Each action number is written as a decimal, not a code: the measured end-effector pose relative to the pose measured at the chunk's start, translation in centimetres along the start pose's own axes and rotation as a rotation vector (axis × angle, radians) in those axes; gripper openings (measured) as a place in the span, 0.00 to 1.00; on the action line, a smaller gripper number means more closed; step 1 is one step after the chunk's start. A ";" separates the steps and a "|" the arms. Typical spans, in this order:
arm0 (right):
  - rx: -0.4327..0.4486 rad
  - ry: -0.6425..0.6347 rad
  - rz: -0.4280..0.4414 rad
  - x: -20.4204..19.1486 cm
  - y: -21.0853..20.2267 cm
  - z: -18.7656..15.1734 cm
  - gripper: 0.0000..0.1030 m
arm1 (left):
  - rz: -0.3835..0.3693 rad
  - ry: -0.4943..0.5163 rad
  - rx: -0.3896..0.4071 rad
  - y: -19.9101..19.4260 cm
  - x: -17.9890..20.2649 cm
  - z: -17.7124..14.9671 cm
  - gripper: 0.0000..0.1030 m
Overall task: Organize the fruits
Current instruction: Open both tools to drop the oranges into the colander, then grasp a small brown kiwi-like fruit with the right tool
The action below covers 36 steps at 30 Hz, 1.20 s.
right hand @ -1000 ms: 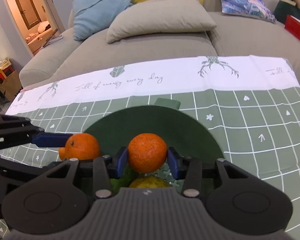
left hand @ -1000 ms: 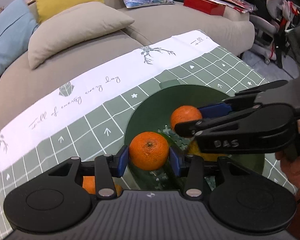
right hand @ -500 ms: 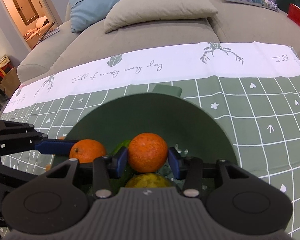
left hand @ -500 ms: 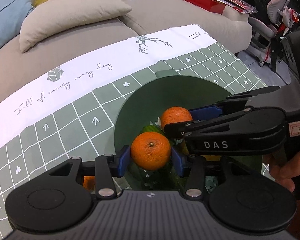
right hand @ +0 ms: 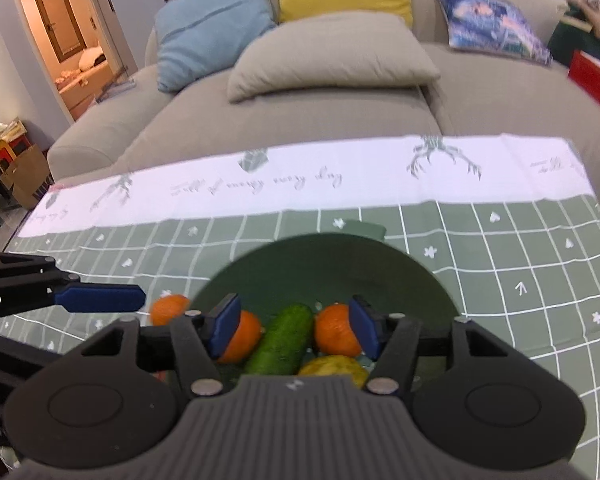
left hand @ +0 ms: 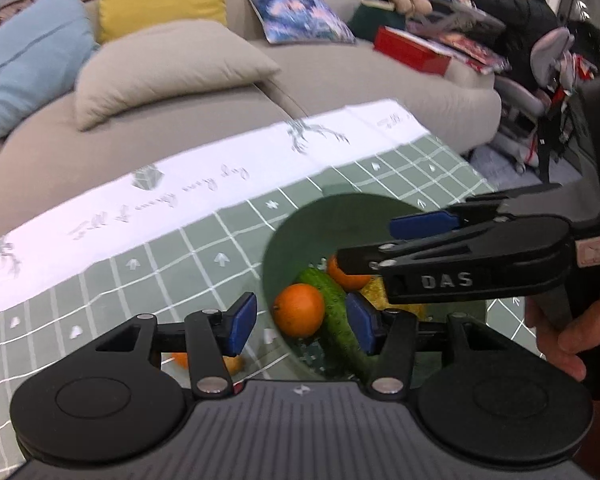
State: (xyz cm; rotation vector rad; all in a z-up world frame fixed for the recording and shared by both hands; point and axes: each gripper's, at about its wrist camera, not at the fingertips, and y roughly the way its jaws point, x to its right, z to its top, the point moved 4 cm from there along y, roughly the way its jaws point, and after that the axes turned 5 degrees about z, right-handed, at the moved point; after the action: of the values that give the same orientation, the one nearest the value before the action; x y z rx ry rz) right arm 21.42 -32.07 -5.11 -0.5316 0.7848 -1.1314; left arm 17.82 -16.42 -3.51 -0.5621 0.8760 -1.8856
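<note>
A dark green bowl (left hand: 339,208) (right hand: 411,268) on the checked cloth holds two oranges, a cucumber and a yellow fruit. In the left wrist view one orange (left hand: 298,310) lies left of the cucumber (left hand: 331,300); the other orange (left hand: 345,276) is partly hidden by my right gripper (left hand: 379,244). My left gripper (left hand: 300,326) hovers above the bowl's near left rim, its jaws opening and gripping nothing. In the right wrist view my right gripper (right hand: 296,330) hangs over the bowl, jaws opening, above both oranges (right hand: 244,336) (right hand: 335,330), the cucumber (right hand: 284,338) and the yellow fruit (right hand: 331,368).
Another orange (right hand: 166,308) (left hand: 180,358) lies on the tablecloth (right hand: 499,248) left of the bowl. A grey sofa with cushions (right hand: 331,56) runs behind the table. A person's hand (left hand: 567,332) holds the right gripper. Someone sits at a cluttered desk (left hand: 519,12) far right.
Both grippers have opened and let go of their oranges, which now lie in the bowl on either side of the cucumber. Both grippers have lifted away from the fruit.
</note>
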 end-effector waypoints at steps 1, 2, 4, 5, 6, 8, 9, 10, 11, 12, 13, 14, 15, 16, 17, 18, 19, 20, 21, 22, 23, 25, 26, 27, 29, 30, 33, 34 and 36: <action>0.015 -0.006 0.000 -0.6 -0.6 -0.1 0.56 | 0.007 -0.005 0.011 -0.7 -0.3 -0.2 0.59; 0.028 -0.011 -0.003 -1.1 -1.1 -0.3 0.56 | 0.017 -0.013 0.024 -1.4 -0.7 -0.4 0.59; 0.060 -0.023 -0.009 -2.3 -2.4 -0.8 0.56 | 0.044 -0.031 0.049 -2.8 -1.4 -0.9 0.59; 0.074 -0.025 -0.010 -2.9 -3.0 -1.1 0.56 | 0.061 -0.038 0.065 -3.5 -1.8 -1.2 0.59; 0.089 -0.023 -0.010 -3.6 -3.6 -1.5 0.56 | 0.076 -0.044 0.080 -4.2 -2.1 -1.5 0.59; 0.112 -0.024 -0.010 -4.9 -4.5 -2.4 0.56 | 0.104 -0.063 0.099 -5.4 -2.8 -2.2 0.59; 0.120 -0.031 -0.012 -5.6 -4.9 -2.8 0.56 | 0.113 -0.071 0.104 -5.9 -3.1 -2.6 0.59; 0.129 -0.042 -0.014 -6.4 -5.2 -3.2 0.56 | 0.122 -0.080 0.109 -6.4 -3.5 -3.0 0.59; 0.135 -0.052 -0.015 -7.1 -5.4 -3.6 0.56 | 0.132 -0.088 0.110 -6.8 -3.8 -3.4 0.59; 0.142 -0.065 -0.015 -8.0 -5.8 -4.1 0.56 | 0.140 -0.094 0.113 -7.3 -4.1 -4.0 0.59; 0.150 -0.075 -0.014 -8.8 -6.1 -4.6 0.56 | 0.146 -0.097 0.116 -7.7 -4.3 -4.4 0.59; 0.155 -0.082 -0.013 -9.5 -6.3 -5.1 0.58 | 0.155 -0.098 0.118 -8.0 -4.5 -4.9 0.59; 0.162 -0.090 -0.011 -10.3 -6.5 -5.6 0.64 | 0.167 -0.099 0.121 -8.4 -4.7 -5.4 0.59; 0.167 -0.099 -0.010 -11.1 -6.7 -6.2 0.66 | 0.176 -0.098 0.120 -8.6 -4.9 -5.9 0.59; 0.169 -0.109 -0.008 -11.7 -6.8 -6.7 0.68 | 0.184 -0.097 0.118 -8.8 -5.1 -6.6 0.59; 0.173 -0.125 -0.001 -12.6 -7.0 -7.4 0.69 | 0.189 -0.096 0.115 -9.0 -5.2 -7.2 0.59; 0.173 -0.140 0.003 -13.2 -7.0 -8.0 0.70 | 0.190 -0.099 0.111 -9.1 -5.3 -7.9 0.59; 0.168 -0.153 0.005 -13.7 -6.9 -8.5 0.70 | 0.189 -0.107 0.106 -9.2 -5.5 -8.5 0.59; 0.161 -0.169 0.005 -14.3 -6.8 -9.2 0.70 | 0.187 -0.119 0.099 -9.2 -5.7 -9.1 0.59; 0.156 -0.177 0.001 -14.7 -6.7 -9.9 0.70 | 0.182 -0.138 0.091 -9.2 -5.9 -9.8 0.58; 0.150 -0.182 -0.002 -14.9 -6.5 -10.3 0.70 | 0.177 -0.156 0.084 -9.1 -6.1 -10.3 0.58; 0.120 -0.187 -0.005 -15.1 -5.9 -11.4 0.69 | 0.166 -0.188 0.073 -9.0 -6.5 -11.6 0.53; 0.108 -0.189 -0.008 -15.0 -5.6 -11.8 0.65 | 0.159 -0.196 0.067 -8.8 -6.5 -12.1 0.52; 0.094 -0.197 -0.013 -15.1 -5.3 -12.3 0.61 | 0.154 -0.201 0.061 -8.7 -6.6 -12.5 0.51; 0.074 -0.211 -0.032 -15.0 -4.6 -12.9 0.59 | 0.154 -0.205 0.042 -8.2 -6.7 -13.1 0.48; 0.065 -0.211 -0.036 -14.9 -4.2 -13.1 0.56 | 0.153 -0.208 0.037 -8.0 -6.7 -13.4 0.45; 0.033 -0.207 -0.043 -14.3 -3.0 -13.6 0.49 | 0.153 -0.216 0.023 -7.2 -6.7 -13.8 0.42; 0.024 -0.208 -0.044 -14.2 -2.6 -13.7 0.47 | 0.156 -0.215 0.021 -7.1 -6.6 -13.9 0.40; 0.009 -0.216 -0.045 -14.1 -2.0 -13.9 0.45 | 0.157 -0.210 0.012 -6.6 -6.4 -14.1 0.39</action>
State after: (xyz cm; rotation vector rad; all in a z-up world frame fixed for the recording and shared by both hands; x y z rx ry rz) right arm 6.40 -19.43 -8.42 -0.6548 0.5825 -1.0973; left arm 7.14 -4.02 -7.58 -0.6520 0.7491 -1.6561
